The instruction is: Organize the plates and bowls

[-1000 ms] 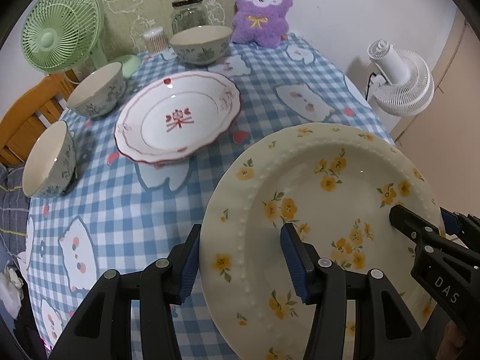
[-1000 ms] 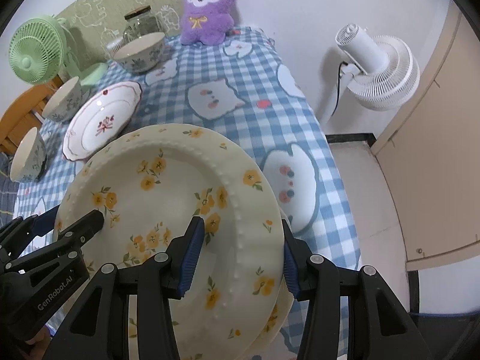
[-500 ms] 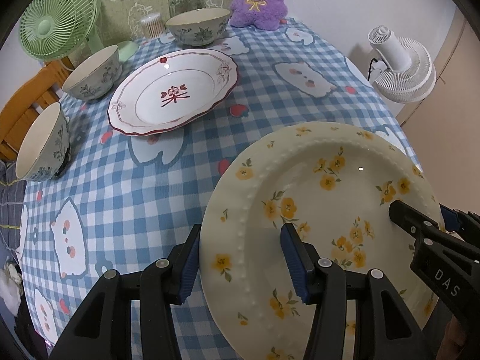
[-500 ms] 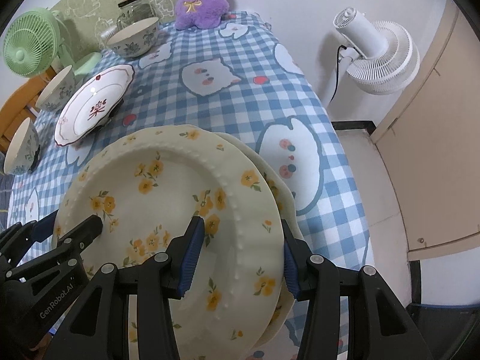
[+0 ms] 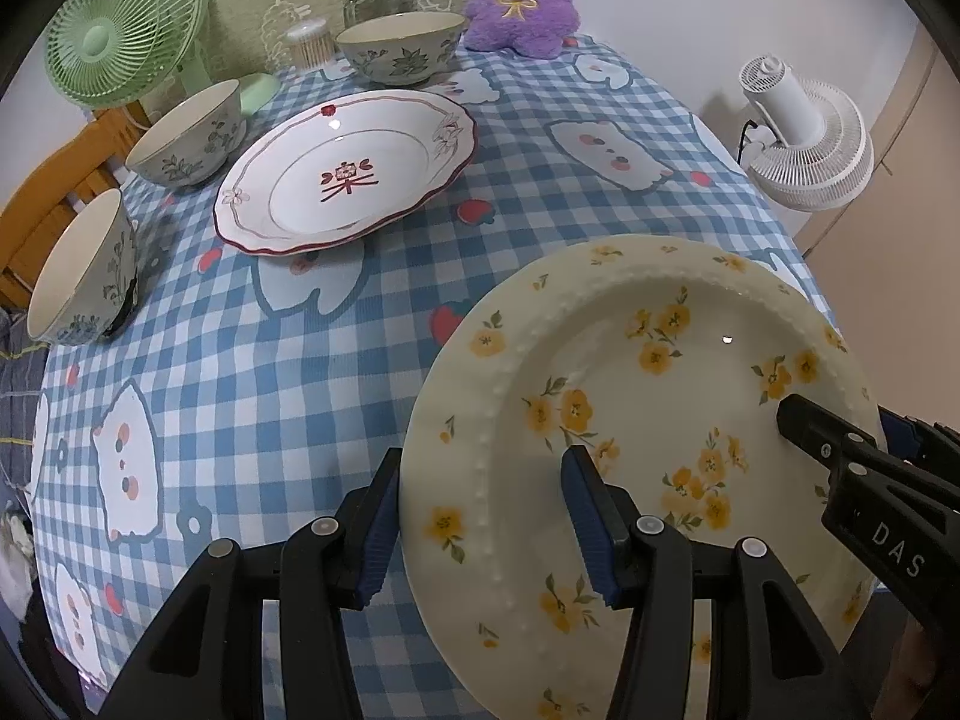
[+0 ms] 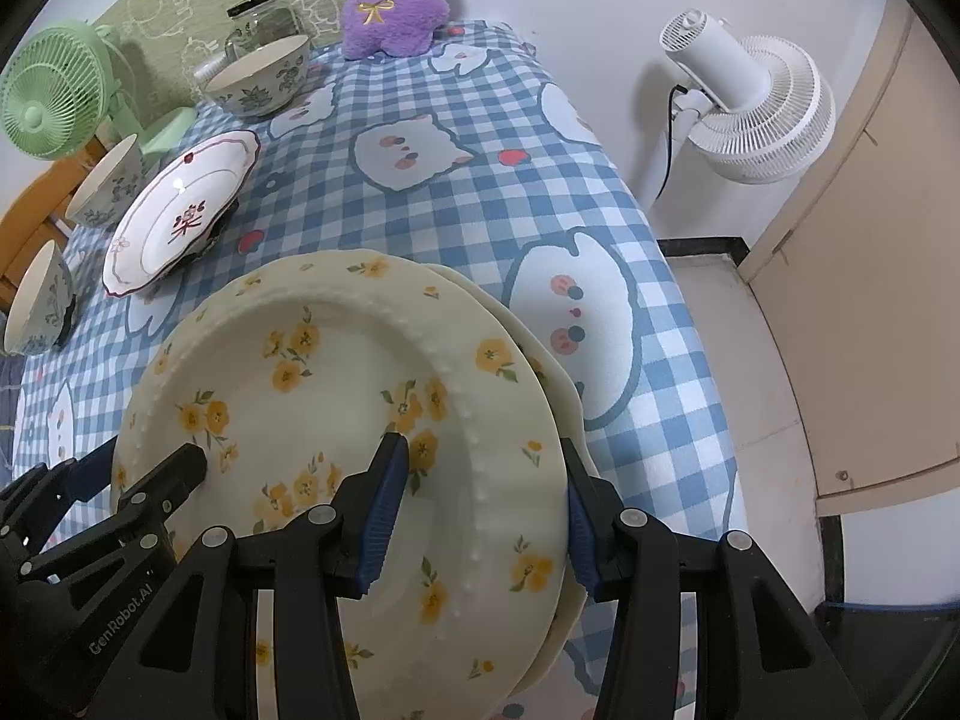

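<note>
Held between two tongs above the checked desk (image 5: pixel 288 372): yellow-flowered plate (image 5: pixel 648 420), left tongs (image 5: pixel 480 519) clamped over its near-left rim, right tongs (image 6: pixel 480 510) clamped over the opposite rim. Directly beneath, second cream plate (image 6: pixel 570 402), edge peeking out past the right tongs. Well ahead of the left tongs, red-trimmed plate (image 5: pixel 348 174) and three bowls. Likely risks: glazed rim slipping from narrow pads if either grip tilts or pulls apart; chipped edges from an off-centre landing on the lower plate, close to the desk's right-hand edge above bare floor (image 6: pixel 738 372).
</note>
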Motion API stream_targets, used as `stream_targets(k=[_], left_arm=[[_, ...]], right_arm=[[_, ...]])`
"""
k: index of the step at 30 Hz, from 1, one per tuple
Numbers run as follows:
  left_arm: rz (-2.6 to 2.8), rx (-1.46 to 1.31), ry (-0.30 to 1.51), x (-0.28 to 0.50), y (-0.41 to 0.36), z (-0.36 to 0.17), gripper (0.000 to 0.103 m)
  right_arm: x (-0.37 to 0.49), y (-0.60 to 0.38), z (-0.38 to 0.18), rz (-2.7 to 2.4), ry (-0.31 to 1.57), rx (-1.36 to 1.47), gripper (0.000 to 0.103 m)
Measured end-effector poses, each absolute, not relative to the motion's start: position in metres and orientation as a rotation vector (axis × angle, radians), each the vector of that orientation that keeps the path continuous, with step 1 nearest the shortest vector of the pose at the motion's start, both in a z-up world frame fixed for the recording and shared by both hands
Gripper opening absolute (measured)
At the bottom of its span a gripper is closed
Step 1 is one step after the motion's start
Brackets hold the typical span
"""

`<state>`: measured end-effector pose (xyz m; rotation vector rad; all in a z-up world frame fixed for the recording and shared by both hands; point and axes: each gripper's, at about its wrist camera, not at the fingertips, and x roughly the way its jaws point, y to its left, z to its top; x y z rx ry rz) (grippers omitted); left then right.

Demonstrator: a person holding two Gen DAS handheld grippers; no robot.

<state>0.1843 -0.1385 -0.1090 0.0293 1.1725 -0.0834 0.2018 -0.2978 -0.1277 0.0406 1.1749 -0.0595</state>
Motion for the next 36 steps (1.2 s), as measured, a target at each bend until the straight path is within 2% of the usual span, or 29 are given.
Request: stream_targets(k=[17,27,36], left_arm=[[-0.069,-0.028,1.174,0.1815,-0.1381,-0.1117,0.054],[-0.055,-0.035,1.179,0.1811,-0.1419,-0.1137,0.060],[-0.047,-0.046,1.185,0.1816,-0.1424,-0.1149,0.061]], right_arm=[[0.1987,-0.2986,-0.1263,-0.095,1.193,0.062,0.054],[0.2001,-0.2982,-0.1256,-0.109,1.195,0.062,0.055],[0.1992,-0.2997,-0.1252,-0.103,1.210,0.057,0.055]])
